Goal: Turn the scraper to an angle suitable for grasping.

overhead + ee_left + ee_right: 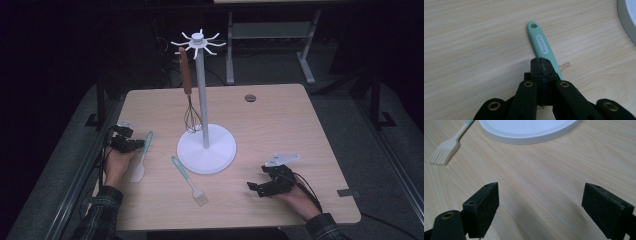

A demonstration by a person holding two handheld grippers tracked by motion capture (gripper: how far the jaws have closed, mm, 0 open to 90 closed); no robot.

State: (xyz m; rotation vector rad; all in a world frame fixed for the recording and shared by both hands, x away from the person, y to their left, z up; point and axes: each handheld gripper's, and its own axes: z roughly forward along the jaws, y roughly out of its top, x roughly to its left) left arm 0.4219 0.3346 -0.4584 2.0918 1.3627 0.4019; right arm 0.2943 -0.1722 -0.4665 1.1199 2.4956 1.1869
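Observation:
A spatula with a mint-green handle and a white head lies on the table's left side. My left gripper hovers low over the middle of that handle. Its jaws are pressed together with nothing between them, and the handle runs under their right side. A silicone brush with a green handle lies in front of the white utensil stand. A whisk with a brown handle hangs from one of the stand's top hooks. My right gripper rests open on bare wood at the front right.
The wooden table has a small round grommet near its far edge. A piece of tape sits at the right front corner. Behind the table stands another desk frame in a dark room.

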